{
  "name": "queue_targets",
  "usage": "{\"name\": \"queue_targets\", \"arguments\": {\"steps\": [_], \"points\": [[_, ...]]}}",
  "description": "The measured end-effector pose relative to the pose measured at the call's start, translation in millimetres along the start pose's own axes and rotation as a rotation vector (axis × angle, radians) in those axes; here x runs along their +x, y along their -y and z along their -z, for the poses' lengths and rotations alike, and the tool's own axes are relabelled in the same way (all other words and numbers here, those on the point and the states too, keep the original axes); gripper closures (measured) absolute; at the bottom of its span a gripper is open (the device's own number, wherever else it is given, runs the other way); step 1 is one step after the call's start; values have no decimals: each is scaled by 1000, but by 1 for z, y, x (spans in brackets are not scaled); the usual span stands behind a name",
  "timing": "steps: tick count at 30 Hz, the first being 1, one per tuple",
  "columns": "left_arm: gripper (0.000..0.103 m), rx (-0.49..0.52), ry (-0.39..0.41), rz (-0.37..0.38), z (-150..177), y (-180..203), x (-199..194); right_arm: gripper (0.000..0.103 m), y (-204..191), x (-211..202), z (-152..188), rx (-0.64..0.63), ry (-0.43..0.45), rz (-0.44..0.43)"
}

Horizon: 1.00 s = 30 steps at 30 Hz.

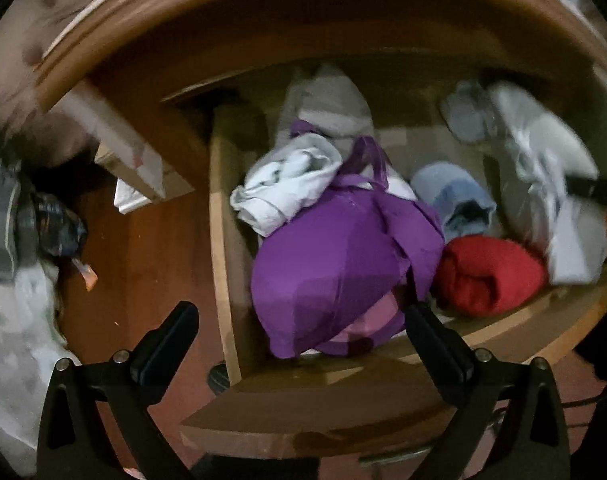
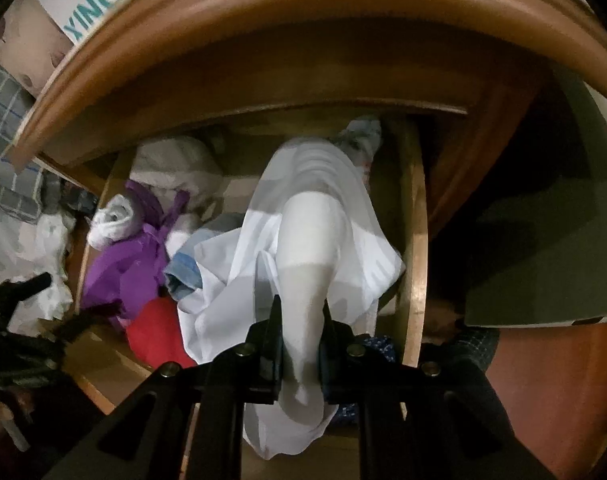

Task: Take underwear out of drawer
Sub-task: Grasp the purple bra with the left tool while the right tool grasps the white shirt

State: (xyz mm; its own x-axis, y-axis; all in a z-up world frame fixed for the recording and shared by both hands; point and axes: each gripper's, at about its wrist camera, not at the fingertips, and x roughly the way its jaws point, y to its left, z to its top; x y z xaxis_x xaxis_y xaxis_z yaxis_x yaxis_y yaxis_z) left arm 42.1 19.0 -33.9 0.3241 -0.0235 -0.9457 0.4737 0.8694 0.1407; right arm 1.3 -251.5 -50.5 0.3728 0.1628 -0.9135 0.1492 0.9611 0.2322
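- Left wrist view: our left hand-held gripper (image 1: 299, 320) is hanging wide open and empty over the drawer (image 1: 223, 240), its fingers either side of a purple garment (image 1: 335, 268). Beside it are lying a red roll (image 1: 491, 276) and a blue roll (image 1: 455, 200). All look soft and light.
- Right wrist view: our right hand-held gripper (image 2: 301, 320) is pinching a bunched fold of white underwear (image 2: 311, 240), thin, limp and draping over the drawer, so we are judging the thick gathered fold the surest hold.

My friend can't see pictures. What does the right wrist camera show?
The right gripper is shut on a white garment, which hangs over an open wooden drawer. Beside it in the drawer lie a purple garment, a red roll and a blue one.
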Motion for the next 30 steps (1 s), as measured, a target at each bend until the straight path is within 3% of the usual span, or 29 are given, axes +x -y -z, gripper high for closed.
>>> {"name": "queue_targets", "arguments": {"steps": [5,12,14,15,16,17,21,25,30], "points": [[0,-6,-54,12,-6,2,19,90,6,-19,-2,0,39,-34],[4,-4,-99,-29,-16,1,38,90,4,-19,-3,-11,45,-54],[11,-15,-108,-16,-18,1,39,90,3,-20,-3,-13,50,-65],[19,-23,-126,8,-19,1,42,90,2,-21,-4,-17,54,-66],[34,-26,-139,29,-19,2,45,90,2,-21,-4,-17,57,-65],[39,-30,-143,46,-20,3,46,90,2,-22,-4,-17,59,-68],[49,-49,-156,31,-21,2,48,90,2,-23,-4,-17,60,-75],[78,-54,-161,14,-19,0,46,90,2,-24,-4,-14,58,-80],[87,-111,-151,57,-14,-7,33,90,3,-24,-4,-11,58,-88]]}}
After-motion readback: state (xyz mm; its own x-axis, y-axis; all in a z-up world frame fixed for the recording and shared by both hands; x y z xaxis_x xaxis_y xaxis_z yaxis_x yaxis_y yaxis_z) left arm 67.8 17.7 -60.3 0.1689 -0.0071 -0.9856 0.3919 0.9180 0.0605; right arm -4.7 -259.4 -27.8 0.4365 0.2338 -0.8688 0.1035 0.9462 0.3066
